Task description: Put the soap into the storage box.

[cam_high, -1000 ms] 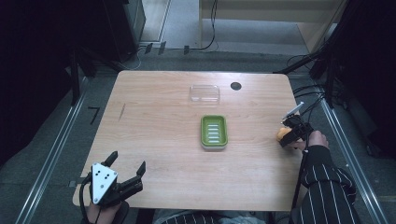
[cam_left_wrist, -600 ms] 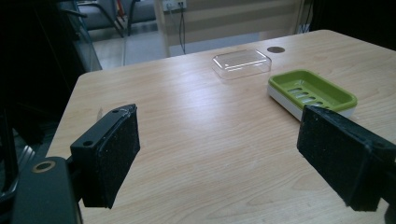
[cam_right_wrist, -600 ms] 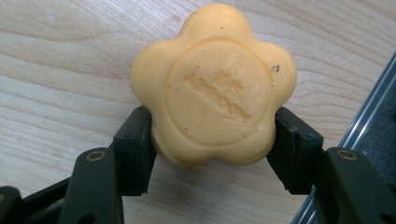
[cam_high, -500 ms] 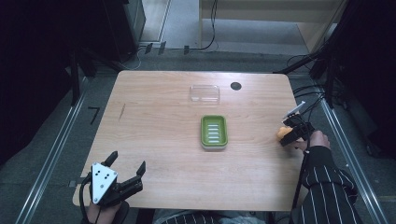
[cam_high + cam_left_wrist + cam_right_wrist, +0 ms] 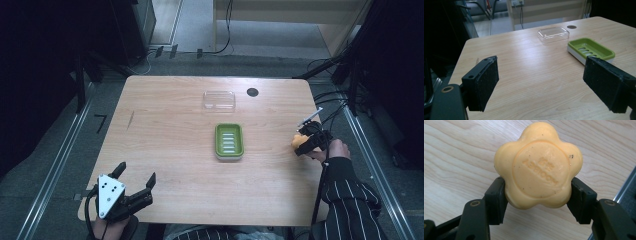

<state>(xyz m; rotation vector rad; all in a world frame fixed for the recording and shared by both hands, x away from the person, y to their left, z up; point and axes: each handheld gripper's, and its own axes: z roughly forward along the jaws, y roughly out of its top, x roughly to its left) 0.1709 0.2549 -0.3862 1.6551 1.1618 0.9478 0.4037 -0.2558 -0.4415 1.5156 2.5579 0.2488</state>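
- While the right tongs [image 5: 537, 195] grip a flower-shaped orange soap [image 5: 538, 166] between both black jaws, the step in hand reads as the carry: the bar is picked up and clamped at its two sides, its stamped face turned toward the gripper's camera.
- From above, the right tongs [image 5: 306, 142] and the soap [image 5: 298, 141] sit at the right-hand edge of the table [image 5: 170, 145], with the person's striped sleeve [image 5: 345, 195] trailing behind them.
- Well to the left of the right tongs lies a green soap dish [image 5: 229, 141], slotted and unoccupied, the likely destination.
- Beyond the dish, farther from both tongs, rests a clear plastic lid [image 5: 219, 100], lying flat with a small dark hole [image 5: 252, 92] in the table beside it.
- The left tongs [image 5: 134, 182] hover at the near left corner, jaws spread wide with nothing between them; ahead of them and to the right, in the left gripper view, lie the dish [image 5: 590, 48] and the lid [image 5: 553, 34].
- Next move, as judged: swing the soap leftward over the dish, lower it level into the tray, then release.
- Care is needed because the bar looks smooth and lobed, so a loosened grip could let it slip.
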